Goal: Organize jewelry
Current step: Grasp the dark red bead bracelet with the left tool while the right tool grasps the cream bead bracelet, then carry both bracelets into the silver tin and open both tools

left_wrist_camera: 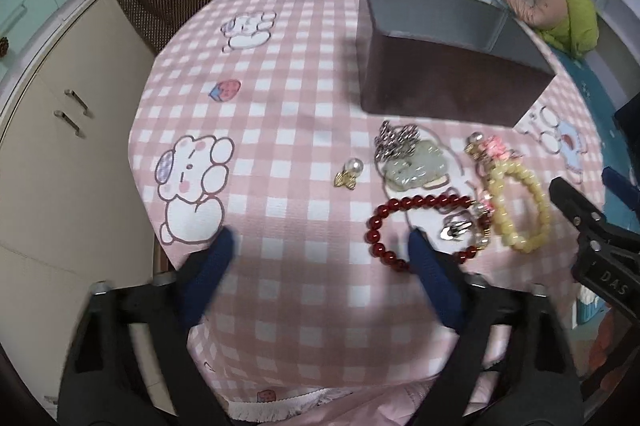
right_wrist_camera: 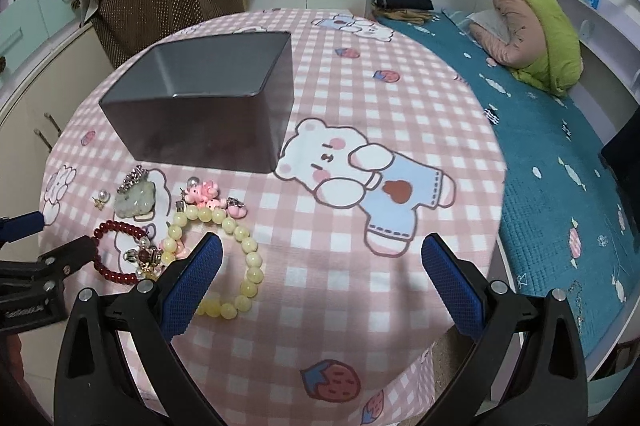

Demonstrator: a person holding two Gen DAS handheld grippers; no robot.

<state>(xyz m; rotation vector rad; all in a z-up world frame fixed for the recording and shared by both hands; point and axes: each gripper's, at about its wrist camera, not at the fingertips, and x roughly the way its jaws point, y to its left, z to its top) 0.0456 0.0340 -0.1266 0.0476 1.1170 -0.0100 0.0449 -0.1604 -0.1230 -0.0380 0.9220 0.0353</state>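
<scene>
While the round table (right_wrist_camera: 400,73) under its pink-and-white checked cloth with cartoon bears fills both views, a dark grey rectangular open-topped box (right_wrist_camera: 208,129) stands on it, just behind the jewellery. Beside the table runs a bed with a teal quilted cover (right_wrist_camera: 560,205). Both tools hang over the near edge: the left gripper (left_wrist_camera: 320,250), black with navy pads, has its jaws apart over bare cloth, the right-hand pad's tip overlapping the loop of a dark red bead bracelet (left_wrist_camera: 384,222) — whether it touches, I cannot tell. The right gripper (right_wrist_camera: 320,254) stands wide open, one blue pad in front of a pale yellow bead bracelet (right_wrist_camera: 248,258). Smaller still, a pale green carved stone pendant (left_wrist_camera: 412,165) lies between box and red bracelet, and a small gold-and-pearl earring (left_wrist_camera: 350,173) sits apart.
</scene>
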